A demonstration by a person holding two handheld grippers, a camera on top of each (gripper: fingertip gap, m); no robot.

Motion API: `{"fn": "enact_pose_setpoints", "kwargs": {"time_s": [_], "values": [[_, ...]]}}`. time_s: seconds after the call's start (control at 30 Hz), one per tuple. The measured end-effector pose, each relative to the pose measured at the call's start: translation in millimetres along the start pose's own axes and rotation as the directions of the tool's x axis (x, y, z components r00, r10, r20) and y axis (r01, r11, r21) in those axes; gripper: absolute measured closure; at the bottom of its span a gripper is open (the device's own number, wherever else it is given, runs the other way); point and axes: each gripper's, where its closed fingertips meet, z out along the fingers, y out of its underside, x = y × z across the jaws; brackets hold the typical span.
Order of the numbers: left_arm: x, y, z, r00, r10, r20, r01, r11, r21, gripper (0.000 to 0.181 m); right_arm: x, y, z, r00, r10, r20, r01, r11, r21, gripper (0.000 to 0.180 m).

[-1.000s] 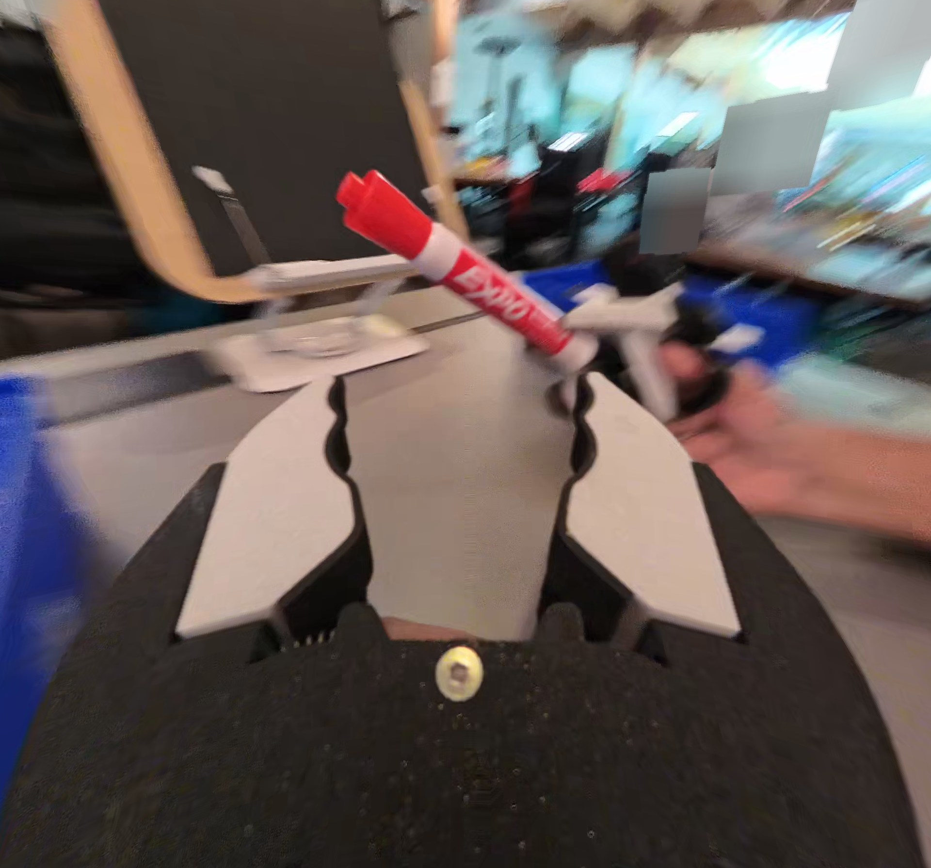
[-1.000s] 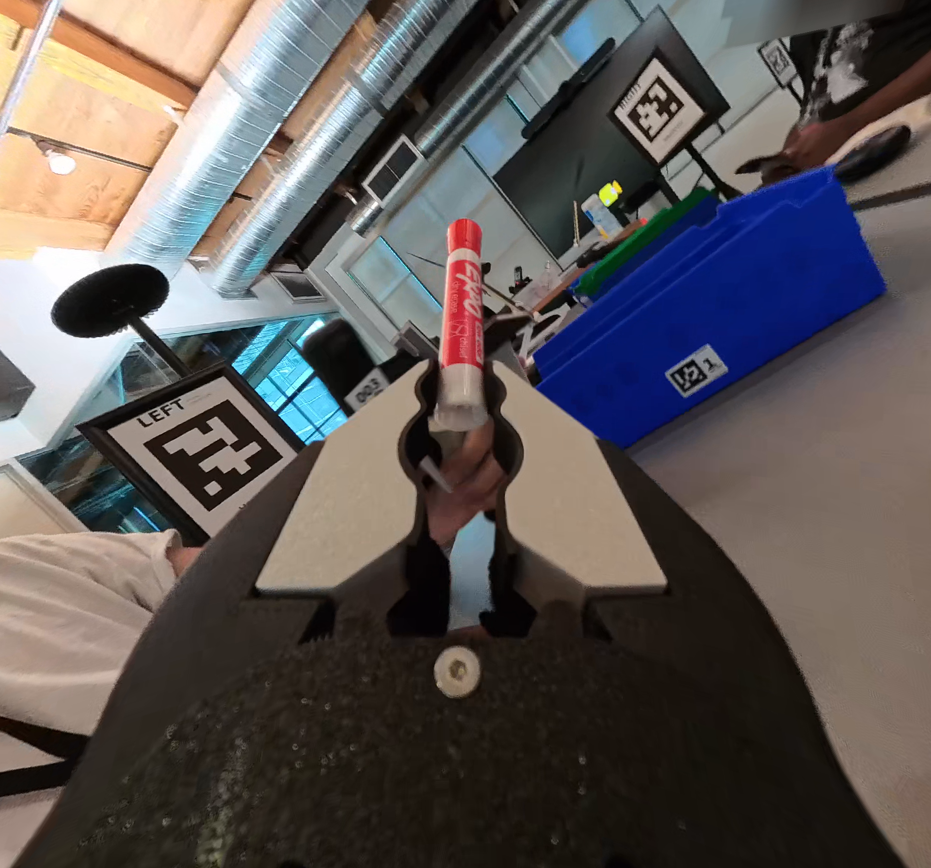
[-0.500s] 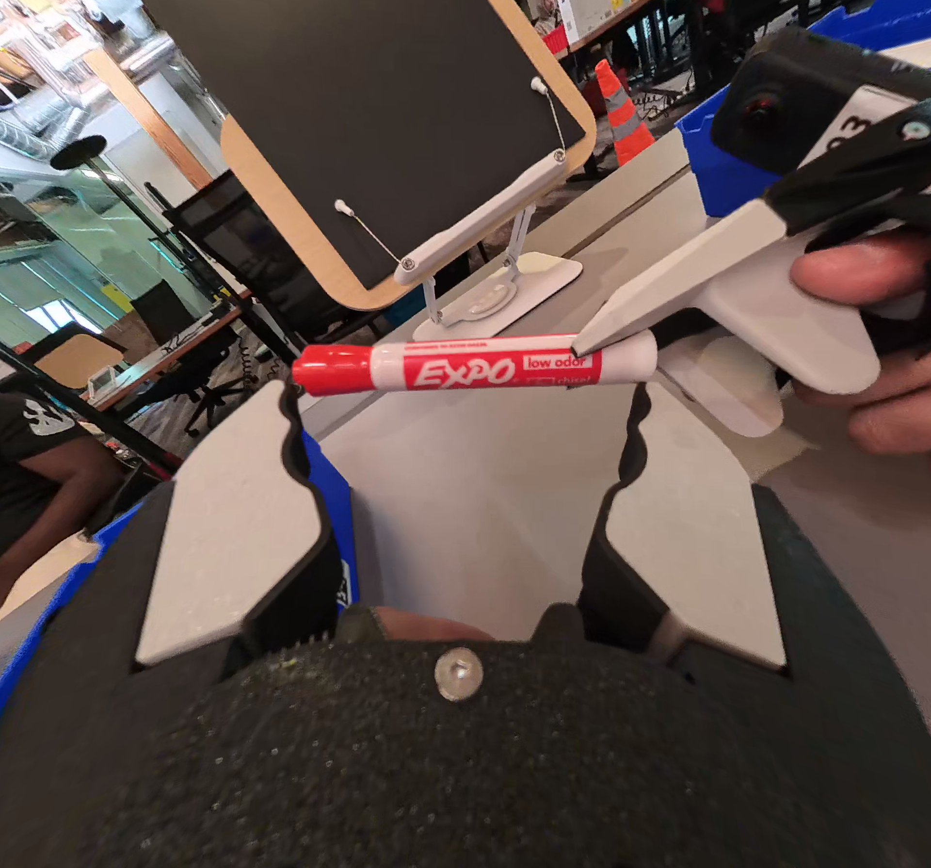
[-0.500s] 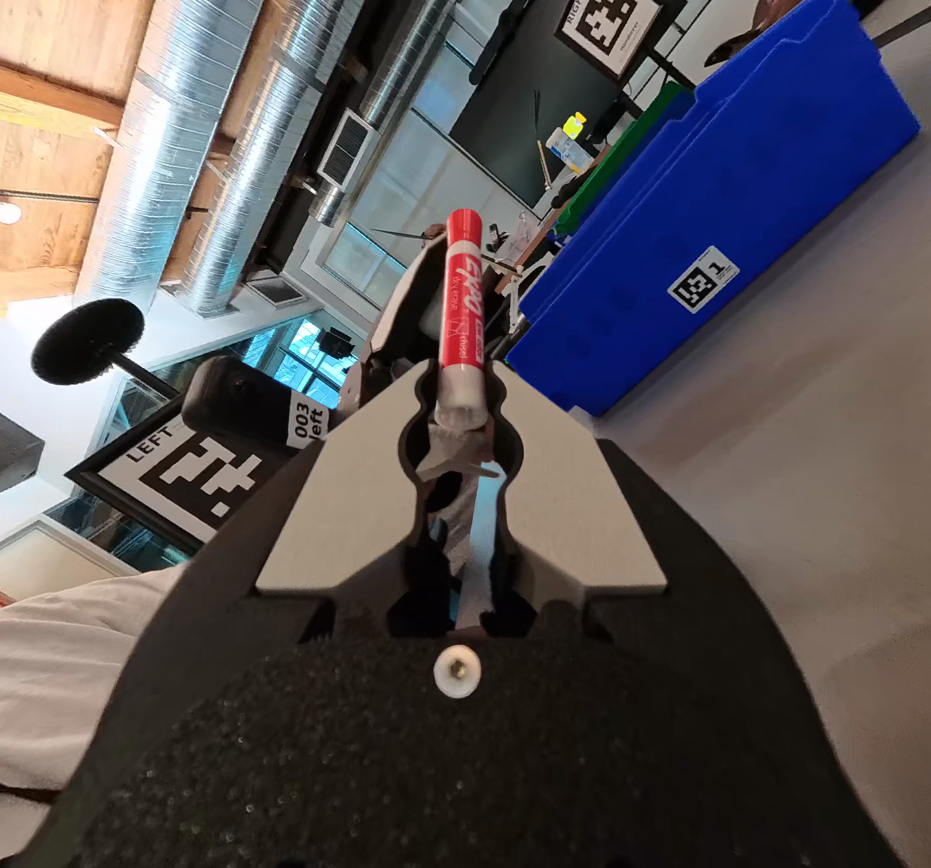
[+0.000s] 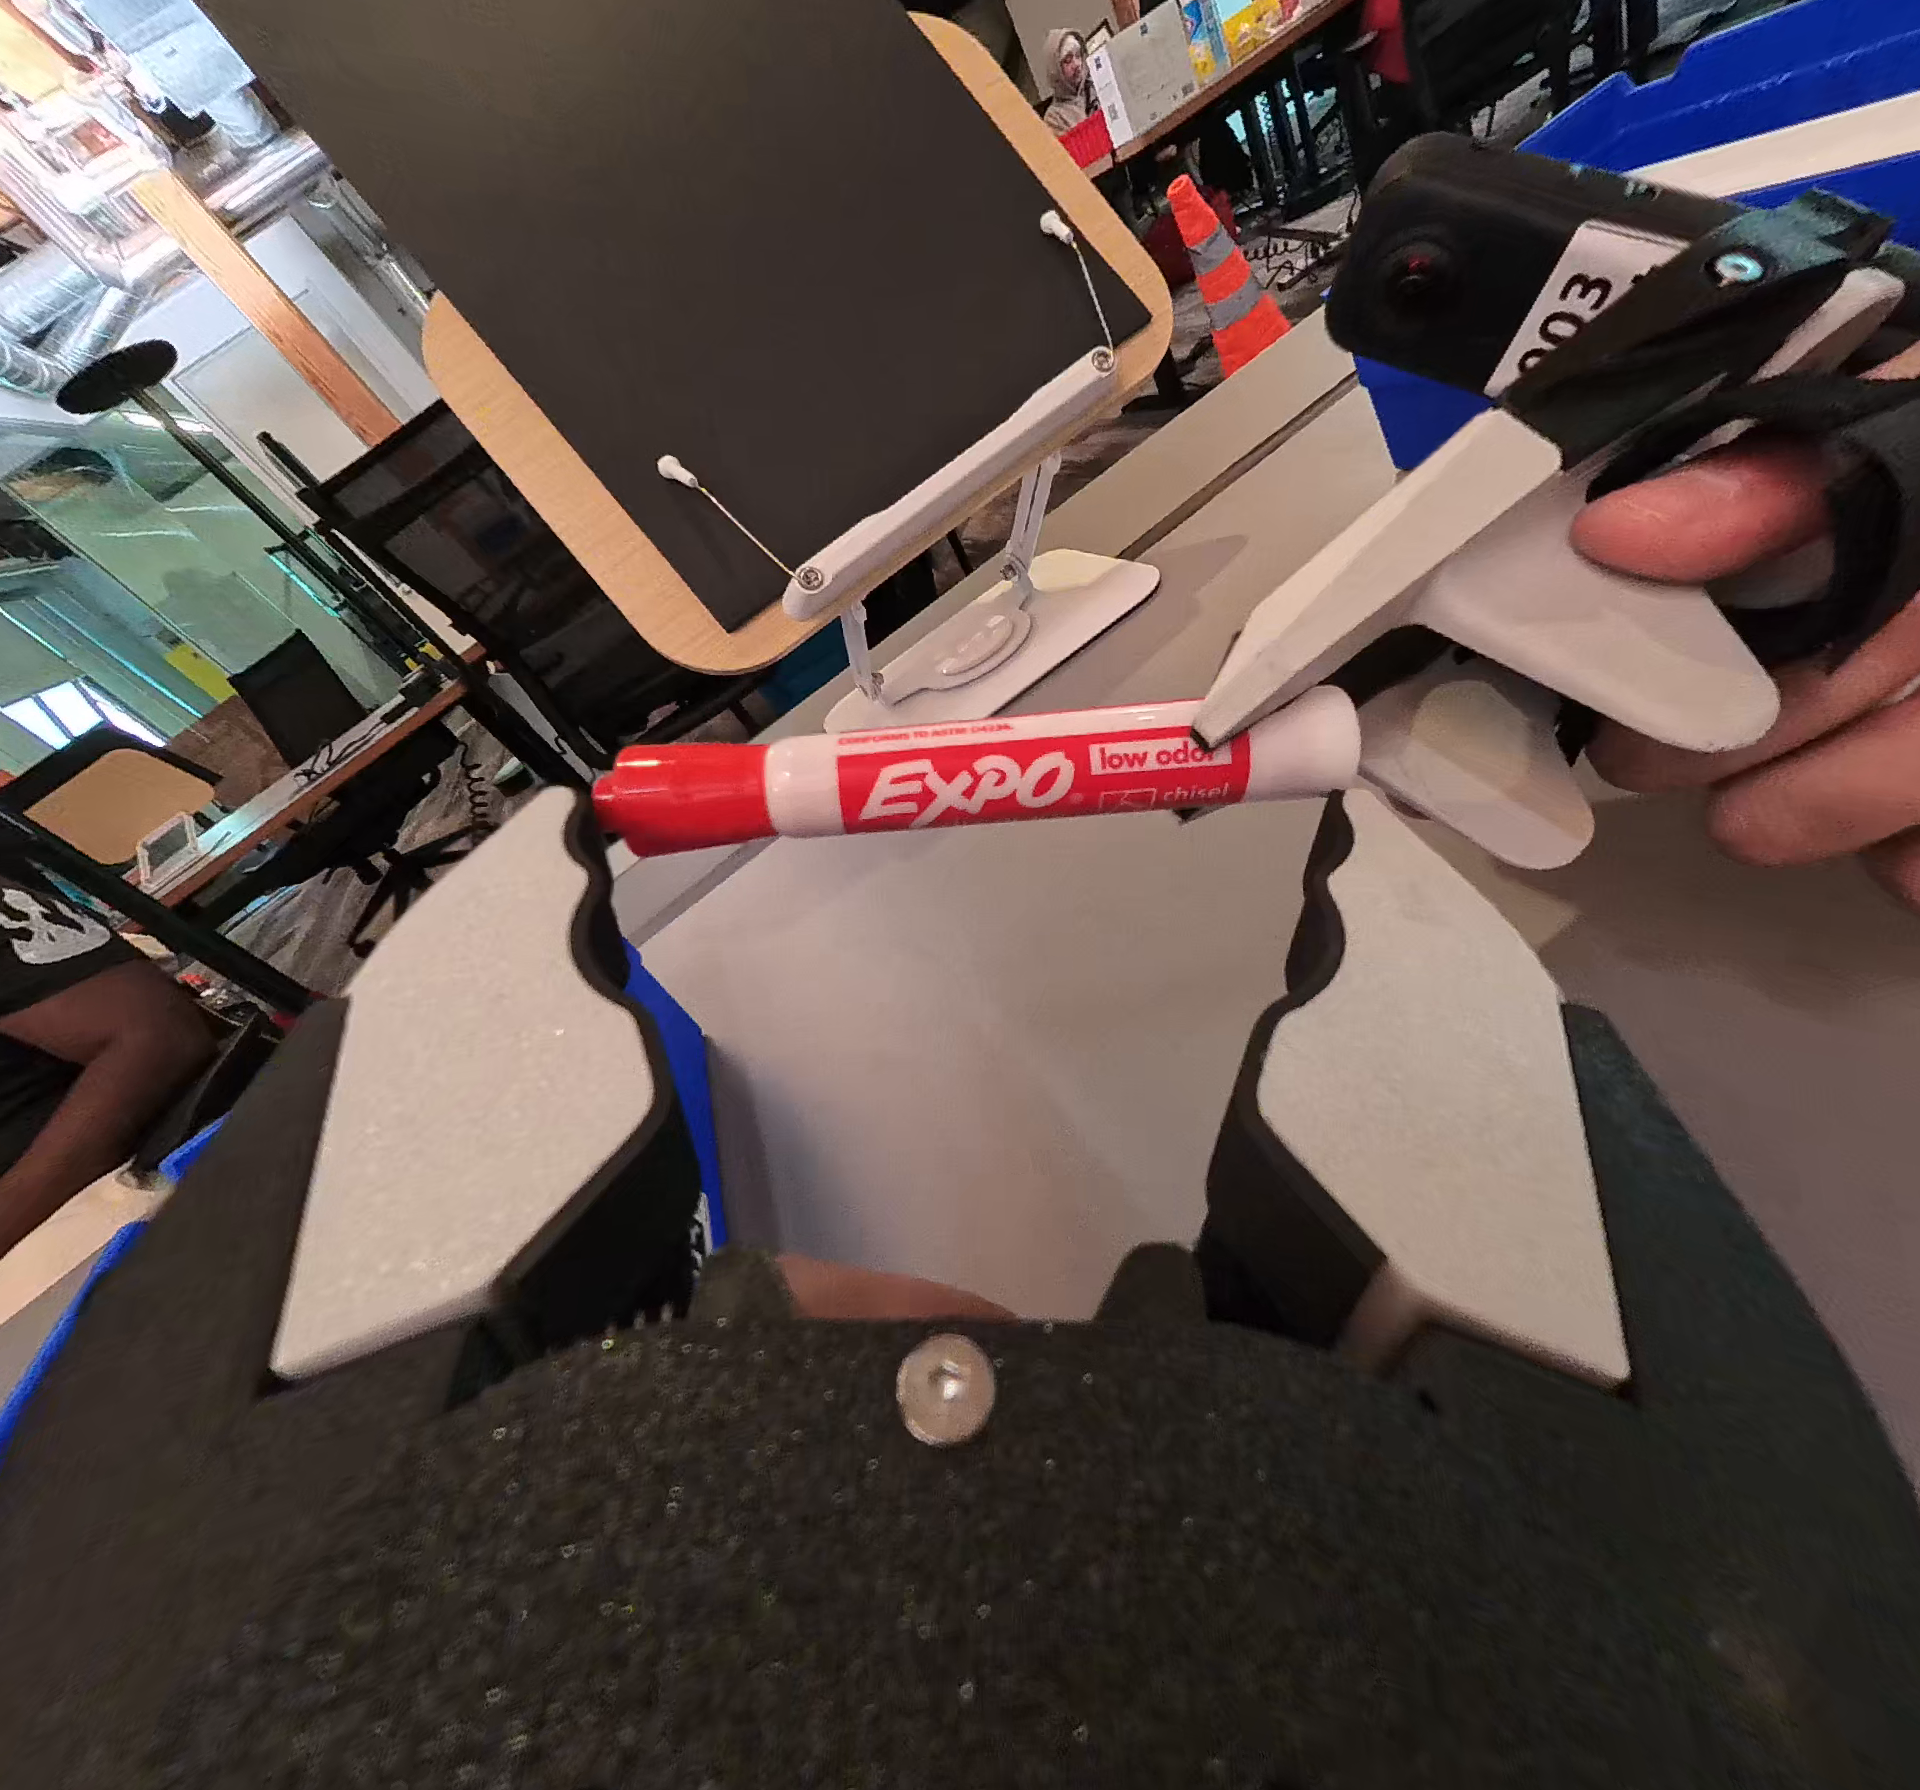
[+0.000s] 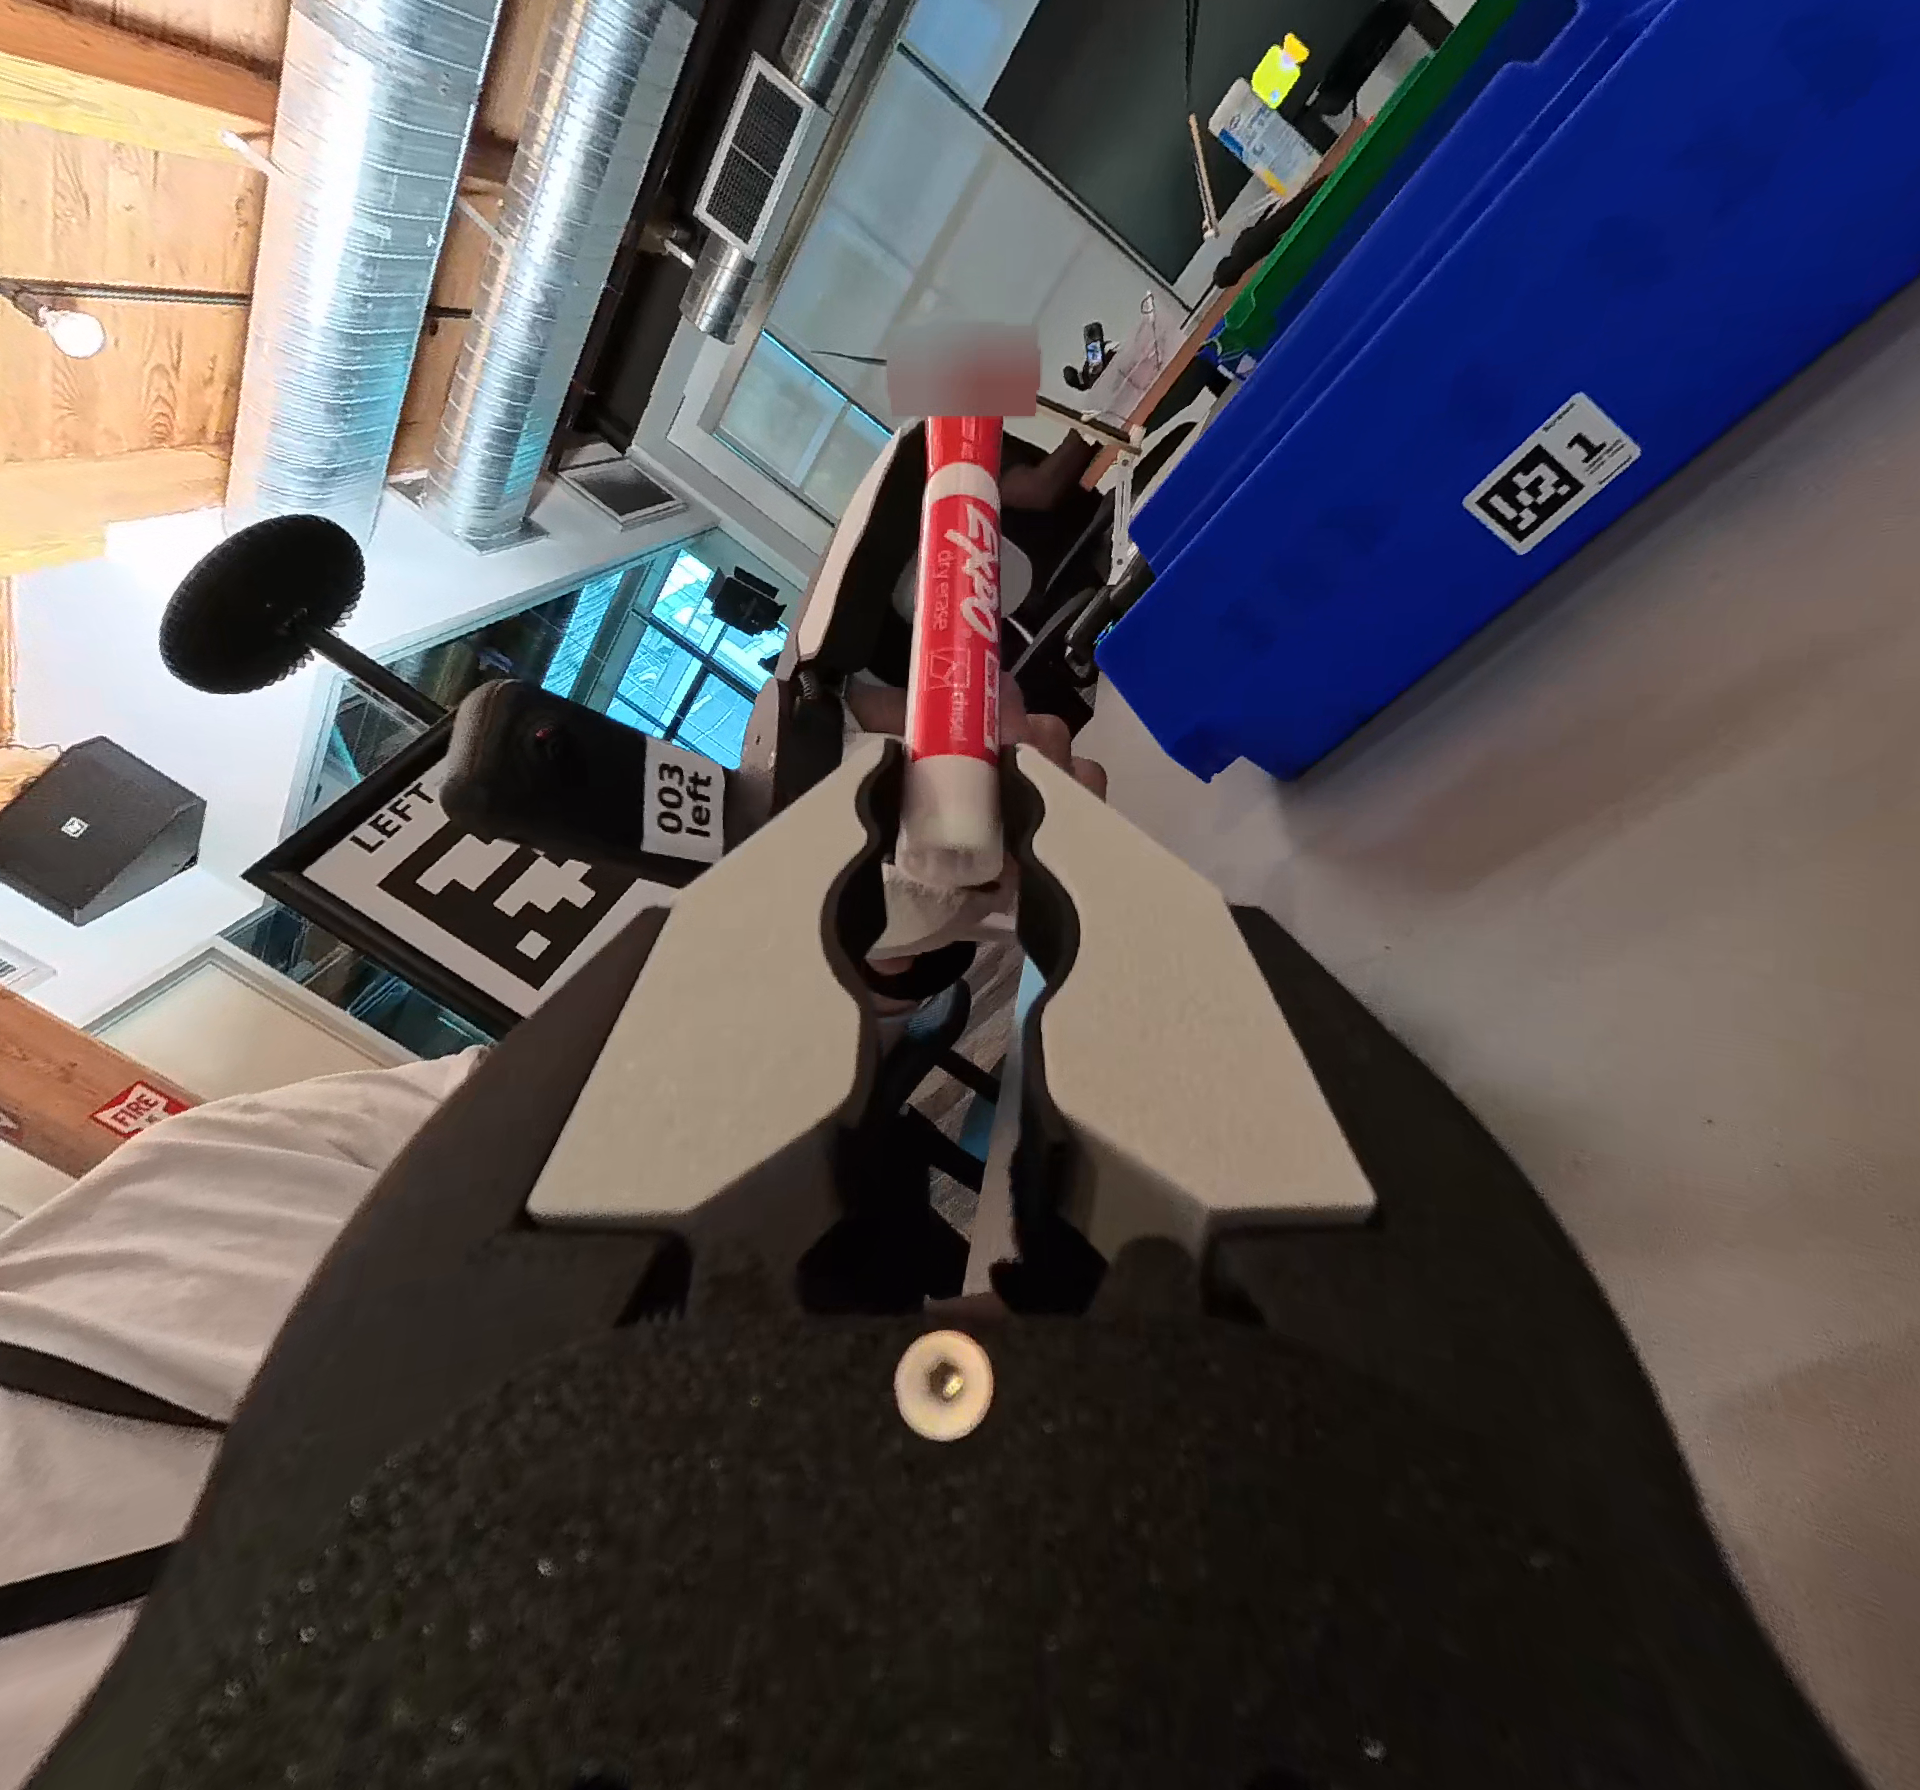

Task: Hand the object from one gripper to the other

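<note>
1. Red-and-white marker (image 5: 977, 784) is held level above the grey table (image 5: 987, 1065), clamped by its white tail end in the right gripper (image 6: 951, 805), which is closed on it.
2. Left gripper (image 5: 951, 867) is spread wide and holds nothing. The marker lies across its fingertips, just beyond them, with the red cap at the left fingertip (image 5: 566, 836).
3. Judged stage: approach for the handover; the transfer is not yet made.
4. Risk: the marker lies along the opening, not across it. Closing now would likely press on its ends, and it could tilt or slip.
5. Risk: an early release by the right gripper would likely drop the marker onto the table.
6. Blue bin (image 6: 1558, 369) stands well apart.
</note>
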Motion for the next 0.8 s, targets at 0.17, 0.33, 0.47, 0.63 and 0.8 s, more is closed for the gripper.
{"fn": "enact_pose_setpoints", "kwargs": {"time_s": [0.17,0.33,0.47,0.63,0.8], "values": [[-7.4,-0.4,-4.8,0.999,0.015,0.045,-0.015,1.0,-0.003,0.074,-3.5,-0.8,-1.4,1.0,-0.023,0.009,0.023,1.0,-0.012,0.161],[-4.7,-16.8,-9.9,0.996,-0.082,-0.036,0.085,0.994,0.074,0.073,-8.2,-12.3,-4.8,0.999,-0.026,0.026,0.024,0.999,0.049,0.161],[8.2,-8.6,-1.7,0.999,-0.025,-0.023,0.026,0.999,0.028,0.04,-4.8,4.0,3.5,1.0,-0.02,0.012,0.02,1.0,-0.018,0.161],[9.5,-9.8,1.9,1.0,0.0,-0.01,0.0,1.0,0.021,0.036,-10.3,23.1,17.4,0.999,-0.039,0.019,0.041,0.994,-0.098,0.161],[10.2,-10.0,-2.3,0.999,0.033,-0.027,-0.032,0.999,0.032,0.036,-9.4,10.8,7.3,0.999,-0.034,0.023,0.036,0.997,-0.068,0.162]]}}
